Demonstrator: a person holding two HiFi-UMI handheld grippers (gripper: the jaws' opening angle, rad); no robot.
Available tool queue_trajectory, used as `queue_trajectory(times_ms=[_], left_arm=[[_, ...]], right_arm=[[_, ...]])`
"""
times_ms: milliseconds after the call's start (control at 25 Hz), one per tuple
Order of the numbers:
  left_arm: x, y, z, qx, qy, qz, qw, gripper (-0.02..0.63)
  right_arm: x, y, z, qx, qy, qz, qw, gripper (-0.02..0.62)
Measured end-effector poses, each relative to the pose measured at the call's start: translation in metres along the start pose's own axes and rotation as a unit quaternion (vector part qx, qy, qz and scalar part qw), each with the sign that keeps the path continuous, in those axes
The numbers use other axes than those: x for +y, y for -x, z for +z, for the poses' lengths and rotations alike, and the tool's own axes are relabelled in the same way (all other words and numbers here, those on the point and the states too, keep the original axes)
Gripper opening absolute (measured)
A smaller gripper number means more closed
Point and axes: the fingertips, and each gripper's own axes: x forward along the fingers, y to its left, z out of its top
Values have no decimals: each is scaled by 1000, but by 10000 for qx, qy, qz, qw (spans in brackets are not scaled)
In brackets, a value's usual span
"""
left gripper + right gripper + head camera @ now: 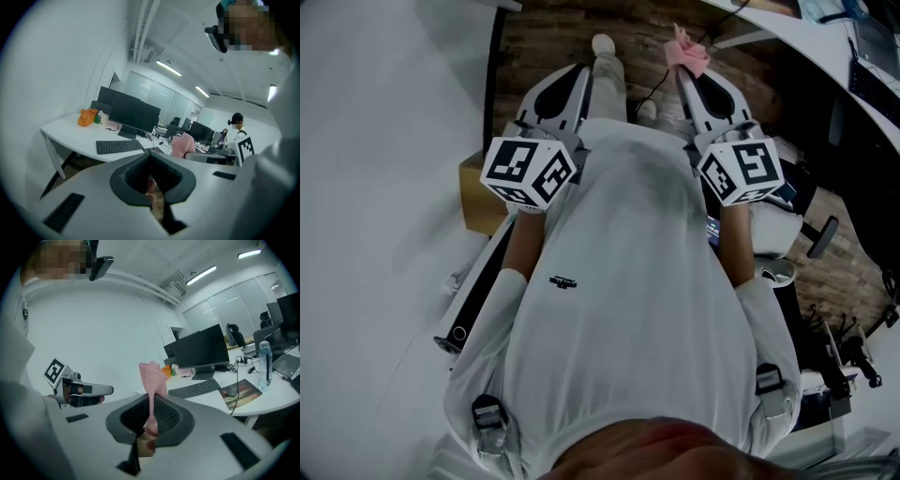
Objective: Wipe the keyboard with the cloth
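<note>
My right gripper (682,75) is shut on a pink cloth (690,54), held out in front of the person's chest. In the right gripper view the cloth (153,377) stands up from between the closed jaws (152,398). A black keyboard (194,389) lies on the white desk (276,397) further off, below a dark monitor (201,350). My left gripper (579,73) is level with the right one, shut with nothing in it. From its view the keyboard (119,146) shows beyond the jaw tips (151,153), with the cloth (183,144) to the right.
On the desk are a mouse (232,390) on a dark mat (243,393), a water bottle (265,363), and an orange bundle (86,117) at the far end. A cardboard box (476,199) stands on the floor at the left. People sit at further desks (236,125).
</note>
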Motion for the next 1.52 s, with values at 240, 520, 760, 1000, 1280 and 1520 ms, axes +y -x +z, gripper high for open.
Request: queue_trajectory(times_ms=[240,520,760,1000,1280,1520], left_arm=[[16,-25,9,90,88,-104,9999,14],[54,-67,28,58,436,-95,9990,14],[94,-106,51,-24,752,-112,9971,14],[143,-136,88,-162,856,-134,9961,14],[210,-166,133,-177,973,-197,9949,14],[249,-190,162,-317,950,-357,9943,14]], right_arm=[[-11,-24,11,77,13,-60,10000,26],[-25,-68,27,332,19,-132,9994,26],[-40,-118,49,556,102,-119,9983,26],[-45,-182,74,871,281,-206,9956,26],[-43,-265,115,953,456,-272,9940,26],[-49,-310,131,918,508,-440,9935,26]])
